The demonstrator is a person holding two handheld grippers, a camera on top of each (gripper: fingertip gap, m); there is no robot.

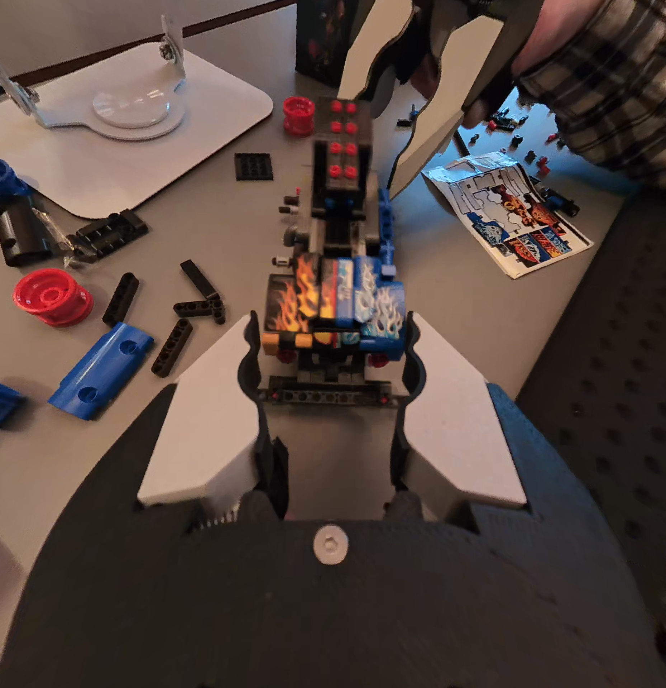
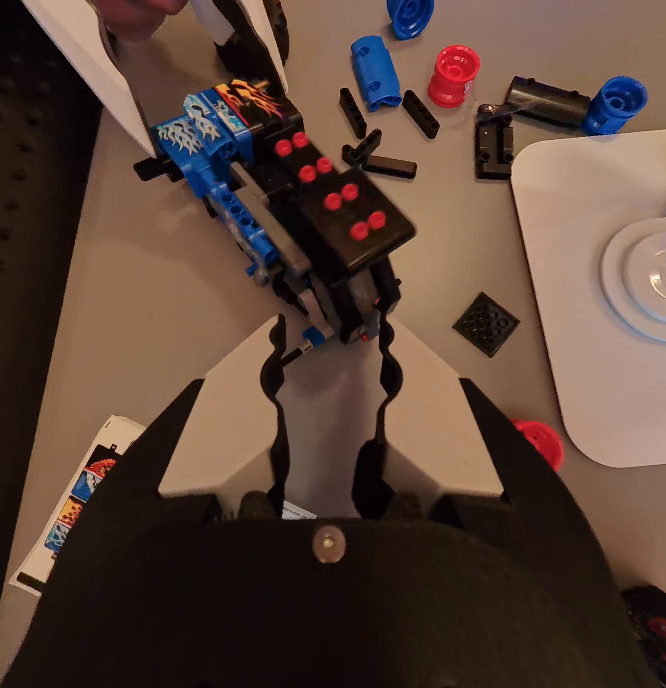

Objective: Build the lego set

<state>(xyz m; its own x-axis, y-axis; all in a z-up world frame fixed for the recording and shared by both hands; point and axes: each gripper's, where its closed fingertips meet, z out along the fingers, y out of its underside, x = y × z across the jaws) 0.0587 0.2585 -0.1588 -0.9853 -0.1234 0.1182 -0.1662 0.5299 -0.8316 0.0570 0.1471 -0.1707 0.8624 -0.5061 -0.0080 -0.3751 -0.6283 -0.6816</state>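
Grey table [image 1: 212, 223] | your left gripper [image 1: 329, 327] jaws parted, flanking truck model [image 1: 335, 298] front | right gripper [image 2: 333, 327] jaws parted, empty, at its rear.

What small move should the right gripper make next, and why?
Probably close the right gripper gently on the rear end of the lego vehicle: its fingers stand open around that end, while the left gripper already flanks the flame-stickered front. Holding both ends would steady it before adding the loose red wheel.
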